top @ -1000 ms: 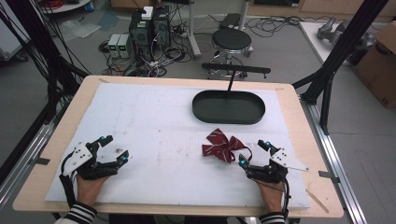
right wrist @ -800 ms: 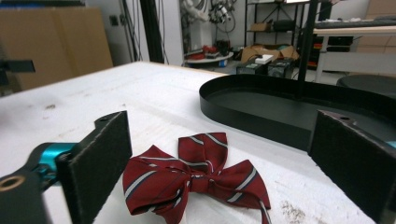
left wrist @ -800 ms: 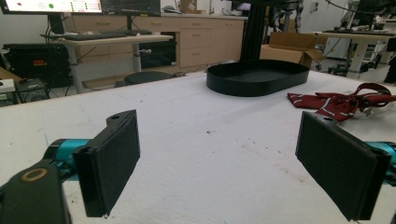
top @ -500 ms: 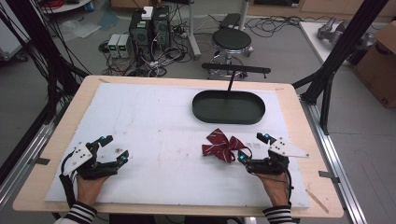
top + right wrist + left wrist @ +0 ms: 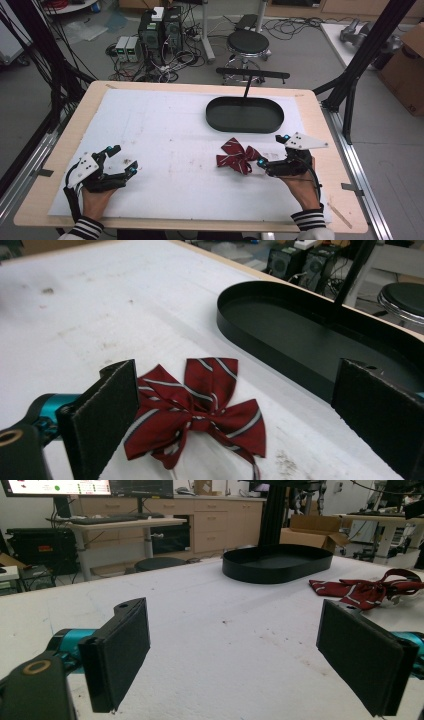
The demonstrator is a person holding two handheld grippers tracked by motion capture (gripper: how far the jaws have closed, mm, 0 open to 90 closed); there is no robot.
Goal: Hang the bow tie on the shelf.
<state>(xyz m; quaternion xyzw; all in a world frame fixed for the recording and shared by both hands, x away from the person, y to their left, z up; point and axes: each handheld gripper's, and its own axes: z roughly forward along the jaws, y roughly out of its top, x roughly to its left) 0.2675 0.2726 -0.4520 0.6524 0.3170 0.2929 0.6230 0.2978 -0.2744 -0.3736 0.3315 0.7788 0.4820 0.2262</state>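
The right tongs (image 5: 270,152) stand wide open and hold nothing, their jaws pointed at the bow tie (image 5: 237,156) and almost on it. In the right gripper view, one black jaw already overlaps the bow's edge at the left while the other jaw stands well off to the right, in front of the tray (image 5: 320,340). The bow tie (image 5: 200,410) lies flat on the white mat between the jaws, nearer the left one, with its knot roughly ahead of the gap. The tray sits just beyond it, farther from the hand.

The left tongs (image 5: 122,160) rest on the mat well apart from the bow, equally wide open and empty; from them the bow tie (image 5: 367,587) shows far off to the right, with the tray (image 5: 277,562) behind.

The step in hand looks like the reach for a grasp. The next move probably calls for easing the right tongs forward and down until the knot is centred, then closing on it; a bite on loose cloth alone could slip.
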